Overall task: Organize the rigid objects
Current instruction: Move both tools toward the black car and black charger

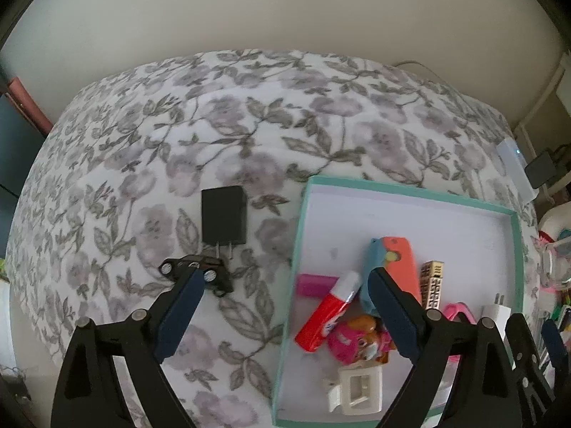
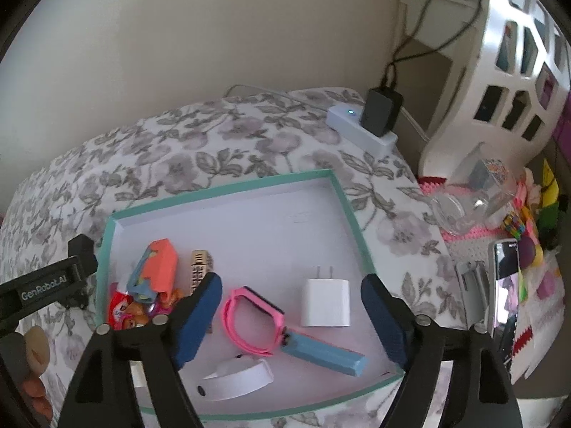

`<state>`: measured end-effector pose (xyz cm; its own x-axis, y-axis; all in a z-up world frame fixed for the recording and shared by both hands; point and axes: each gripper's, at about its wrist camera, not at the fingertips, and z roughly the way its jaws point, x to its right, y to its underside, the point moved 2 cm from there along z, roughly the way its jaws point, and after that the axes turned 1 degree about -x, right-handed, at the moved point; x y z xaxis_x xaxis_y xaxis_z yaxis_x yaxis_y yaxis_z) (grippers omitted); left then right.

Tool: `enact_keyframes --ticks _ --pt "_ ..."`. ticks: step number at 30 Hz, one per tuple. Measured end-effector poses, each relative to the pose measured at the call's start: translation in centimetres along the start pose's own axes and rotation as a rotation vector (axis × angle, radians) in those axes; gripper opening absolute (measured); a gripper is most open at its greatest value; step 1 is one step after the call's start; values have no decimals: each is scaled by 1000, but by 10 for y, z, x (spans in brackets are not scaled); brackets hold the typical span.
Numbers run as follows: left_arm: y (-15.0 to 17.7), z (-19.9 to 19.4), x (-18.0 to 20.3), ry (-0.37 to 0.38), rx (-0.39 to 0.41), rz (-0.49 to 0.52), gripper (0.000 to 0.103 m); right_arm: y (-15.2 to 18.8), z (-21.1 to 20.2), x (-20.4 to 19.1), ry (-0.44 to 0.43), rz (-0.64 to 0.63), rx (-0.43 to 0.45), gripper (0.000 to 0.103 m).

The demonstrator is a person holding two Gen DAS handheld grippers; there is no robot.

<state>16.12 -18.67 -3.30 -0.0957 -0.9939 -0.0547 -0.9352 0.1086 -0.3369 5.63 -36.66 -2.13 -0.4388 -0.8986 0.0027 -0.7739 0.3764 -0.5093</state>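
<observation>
Floral bedding (image 1: pixel 249 132) is spreading under everything, with a plain wall behind and toy clutter at three o'clock. We are holding both tools above the teal box (image 1: pixel 410 192): the left gripper (image 1: pixel 285 278) and the right gripper (image 2: pixel 291 285) are standing wide apart, gripping nothing. Inside the box are lying a white charger (image 2: pixel 326 303), a pink watch (image 2: pixel 249 317) and a glue stick (image 1: pixel 324 317). Still outside, at nine o'clock of the box, are sitting a black charger (image 1: pixel 223 214) and a toy car (image 1: pixel 200 274). We are risking a slip, we judge: soft bedding gives, so the small car could tip away when pinched.
</observation>
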Motion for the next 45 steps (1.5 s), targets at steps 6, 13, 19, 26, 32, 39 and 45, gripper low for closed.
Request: enact_keyframes --ticks 6,13,19,26,32,39,45 --pt "9 5 -8 -34 -17 -20 94 6 7 -7 -5 -16 -12 93" --pt "16 8 -17 -36 -28 -49 101 9 8 -5 -5 14 -12 103" --pt "19 8 -27 -40 -24 -64 102 13 8 -7 -10 34 -28 103" --pt "11 5 -52 7 -12 -93 102 17 9 -34 -44 -14 -40 103" --pt "5 8 -105 -20 -26 -186 102 21 12 -67 -71 -64 -48 103" --pt "7 18 -152 -49 -54 -262 102 28 18 -110 -129 -107 -70 103" --pt "9 25 -156 -41 -74 -258 102 35 24 -136 -162 -122 -95 103"
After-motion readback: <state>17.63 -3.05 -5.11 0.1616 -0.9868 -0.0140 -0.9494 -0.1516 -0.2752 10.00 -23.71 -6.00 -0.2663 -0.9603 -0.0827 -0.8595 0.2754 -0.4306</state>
